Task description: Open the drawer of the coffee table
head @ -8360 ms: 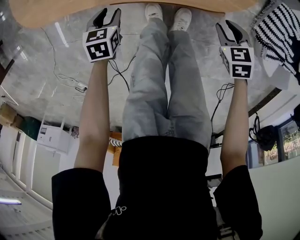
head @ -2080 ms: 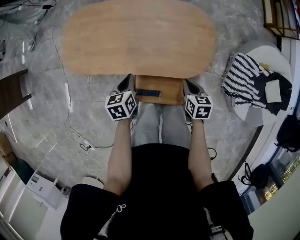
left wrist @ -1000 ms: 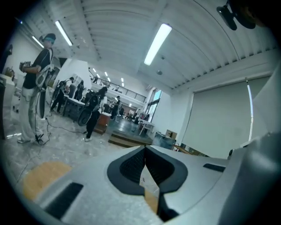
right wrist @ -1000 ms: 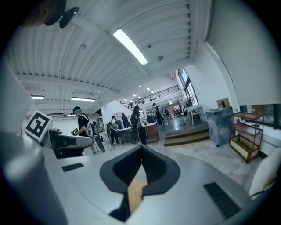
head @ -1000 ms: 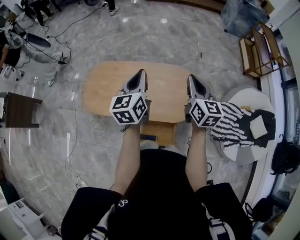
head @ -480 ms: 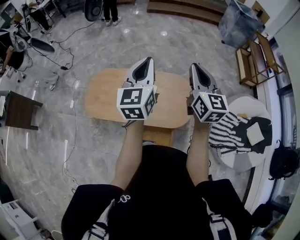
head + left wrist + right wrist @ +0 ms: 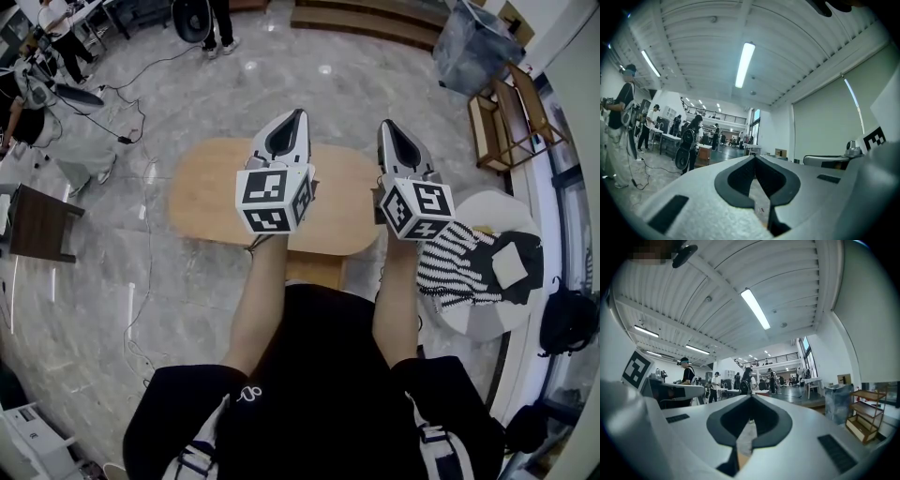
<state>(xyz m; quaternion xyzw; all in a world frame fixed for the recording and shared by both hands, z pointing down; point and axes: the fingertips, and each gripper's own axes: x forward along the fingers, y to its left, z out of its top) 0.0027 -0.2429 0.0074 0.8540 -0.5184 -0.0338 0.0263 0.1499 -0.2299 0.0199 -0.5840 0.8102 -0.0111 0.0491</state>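
The oval wooden coffee table [image 7: 211, 197] stands on the grey stone floor below me. Its drawer [image 7: 315, 270] sticks out from under the near edge, between my forearms. My left gripper [image 7: 299, 114] and right gripper [image 7: 385, 124] are held side by side, high above the tabletop, pointing level and away from me. Both are shut with nothing between the jaws. The left gripper view shows the left gripper [image 7: 755, 157] with jaws meeting against a hall with people. In the right gripper view the right gripper [image 7: 751, 397] is the same, facing the hall.
A round white seat [image 7: 487, 314] with a striped cloth [image 7: 457, 267] stands right of the table. A wooden rack [image 7: 511, 112] is at the far right, a dark side table [image 7: 37, 223] at the left. Cables [image 7: 141, 178] trail on the floor. People [image 7: 220, 23] stand at the back.
Both grippers have risen from beside the drawer front to high over the tabletop, and the head view has lifted with them. In the last half second they barely moved.
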